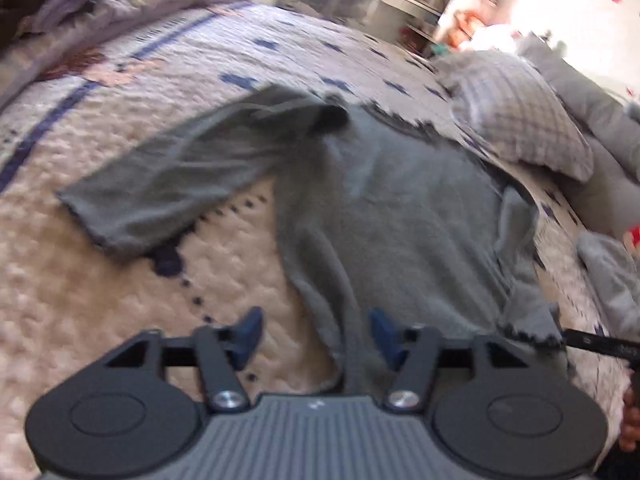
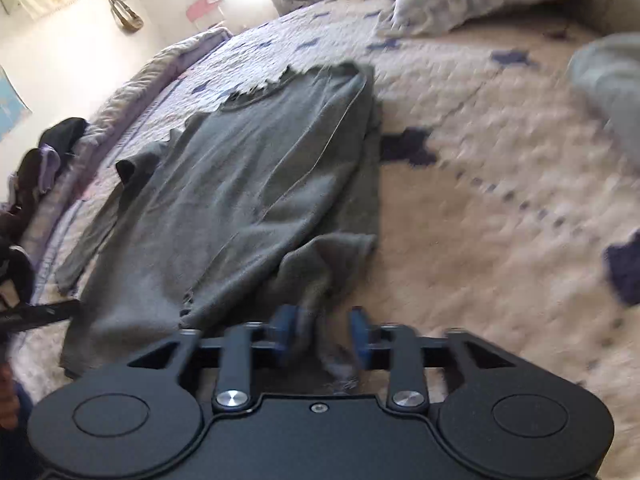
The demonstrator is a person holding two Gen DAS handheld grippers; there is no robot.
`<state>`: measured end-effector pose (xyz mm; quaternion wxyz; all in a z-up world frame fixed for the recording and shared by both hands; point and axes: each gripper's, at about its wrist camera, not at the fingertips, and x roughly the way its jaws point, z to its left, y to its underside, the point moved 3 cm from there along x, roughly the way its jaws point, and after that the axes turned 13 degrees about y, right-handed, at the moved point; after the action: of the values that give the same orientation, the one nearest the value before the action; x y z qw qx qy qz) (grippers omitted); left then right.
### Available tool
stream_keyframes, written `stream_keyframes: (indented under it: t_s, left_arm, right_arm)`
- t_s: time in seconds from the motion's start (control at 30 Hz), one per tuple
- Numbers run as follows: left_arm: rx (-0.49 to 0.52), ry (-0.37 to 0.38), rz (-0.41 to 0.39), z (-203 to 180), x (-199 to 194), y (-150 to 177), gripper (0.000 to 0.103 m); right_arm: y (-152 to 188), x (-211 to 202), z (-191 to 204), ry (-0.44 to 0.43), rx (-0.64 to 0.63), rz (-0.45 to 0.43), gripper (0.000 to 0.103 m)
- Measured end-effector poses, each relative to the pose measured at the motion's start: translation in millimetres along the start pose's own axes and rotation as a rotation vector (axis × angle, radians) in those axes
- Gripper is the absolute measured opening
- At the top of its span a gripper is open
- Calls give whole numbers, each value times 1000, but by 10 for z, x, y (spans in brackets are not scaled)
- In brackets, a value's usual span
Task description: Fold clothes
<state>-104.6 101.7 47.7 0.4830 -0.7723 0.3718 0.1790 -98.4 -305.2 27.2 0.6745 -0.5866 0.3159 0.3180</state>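
Left wrist: grey long-sleeved knit sweater (image 1: 392, 200) flat on quilted bed (image 1: 100, 300), one sleeve folded in, other spread; both jaws apart, empty.

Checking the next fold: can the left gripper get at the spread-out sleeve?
Probably yes. The sleeve lies flat on the quilt, uncovered, ahead and left of the open left gripper, with only bare quilt between them.

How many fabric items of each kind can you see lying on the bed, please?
Grey long-sleeved tops spread flat: 1, the grey top.
Checked pillows: 1, the checked pillow.
Dark clothing heaps at the bed's edge: 1, the dark pile; how many pieces are in it I cannot tell.
Light grey bundles: 1, the light grey bundle.
Total: 4
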Motion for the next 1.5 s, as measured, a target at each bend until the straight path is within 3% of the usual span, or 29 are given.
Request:
stream_keyframes:
  t_s: [0.03, 0.13, 0.27, 0.37, 0.5, 0.6, 0.7, 0.73, 0.77, 0.93, 1.03, 1.1, 1.23, 1.3, 1.47, 1.5]
  left_arm:
    - [-17, -6, -31, 49, -79, -72, 79]
    - [-49, -40, -130, 152, -229, -288, 89]
    - [-83, 6, -143, 61, -99, -473, 90]
    - [-18, 38, -111, -217, 137, -437, 92]
    - [15, 83, 1, -448, 588, -176, 95]
    - [43, 45, 76, -425, 883, 101, 95]
    - [177, 28, 58, -466, 886, 238, 96]
    - [180, 28, 58, -456, 863, 234, 96]
    - [173, 30, 56, -435, 836, 222, 96]
    - [56, 45, 28, -260, 683, 119, 96]
    - [39, 36, 28, -202, 625, 112, 96]
    - [26, 33, 28, -145, 587, 112, 96]
    - [-32, 34, 8, 22, 491, 32, 96]
    - [-66, 22, -19, 123, 399, -47, 96]
    - [-75, -66, -75, 370, 240, -184, 96]
    - [-75, -79, -74, 418, 237, -194, 96]
  right_arm:
    - [-65, -113, 14, 51, -45, -58, 63]
    - [-235, -316, 96, 112, -142, -177, 73]
    - [-406, -257, 243, 50, -134, -190, 77]
    - [-385, -66, 506, 7, -189, -160, 78]
    - [-162, 158, 1011, 36, -373, -165, 78]
    - [-12, 386, 1193, 105, -464, -144, 61]
    - [-2, 383, 1156, 120, -470, -169, 34]
    - [-27, 355, 1095, 112, -450, -166, 19]
    - [-60, 311, 1027, 102, -433, -168, 10]
    - [-229, 107, 646, 125, -342, -203, 8]
    - [-261, 120, 442, 158, -310, -207, 8]
    - [-260, 130, 347, 112, -252, -184, 8]
    - [-352, 101, 352, 90, -339, -196, 7]
    - [-658, 50, 131, 168, -322, -252, 7]
    - [-1742, -128, -1018, 577, -32, -435, 7]
    - [-1875, -60, -1154, 581, -22, -423, 8]
